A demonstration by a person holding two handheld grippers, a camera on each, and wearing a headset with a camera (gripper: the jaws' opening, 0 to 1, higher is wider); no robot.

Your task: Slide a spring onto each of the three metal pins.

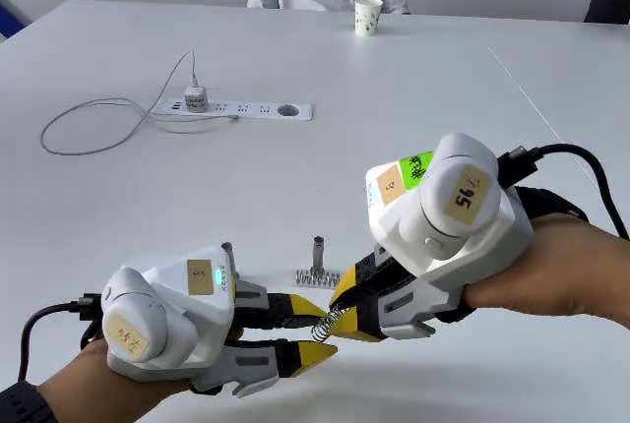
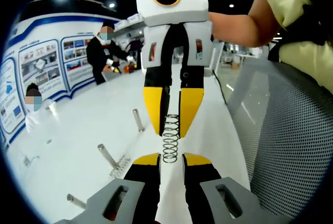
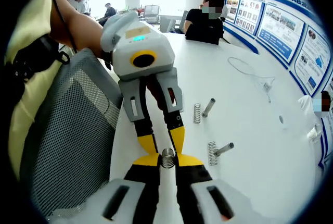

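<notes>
In the head view, the white table [image 1: 295, 177] carries a power strip [image 1: 236, 108] with a looping grey cable [image 1: 89, 126]. A paper cup [image 1: 367, 16] with green print stands at the far edge, before a seated person in white. The right tool [image 1: 346, 311] wears tan labels reading "95" and "3", plus a green sticker I cannot read. The left tool [image 1: 311, 331] has tan labels too, one possibly "94". The spring [image 1: 330, 323] hangs between them above the table. Just behind stands an upright metal pin [image 1: 318, 251], with a loose spring [image 1: 317, 277] lying at its foot.

In the left gripper view, the right tool's yellow tips pinch the spring's far end. The left tool's tips stand slightly apart on either side of the near end, gripping nothing. Blue-edged wall panels [image 2: 31, 73] carry print too small to read, and a mesh chair [image 2: 291, 130] stands beside the table.

In the right gripper view, the right tool's own tips press the coil, seen end-on.
</notes>
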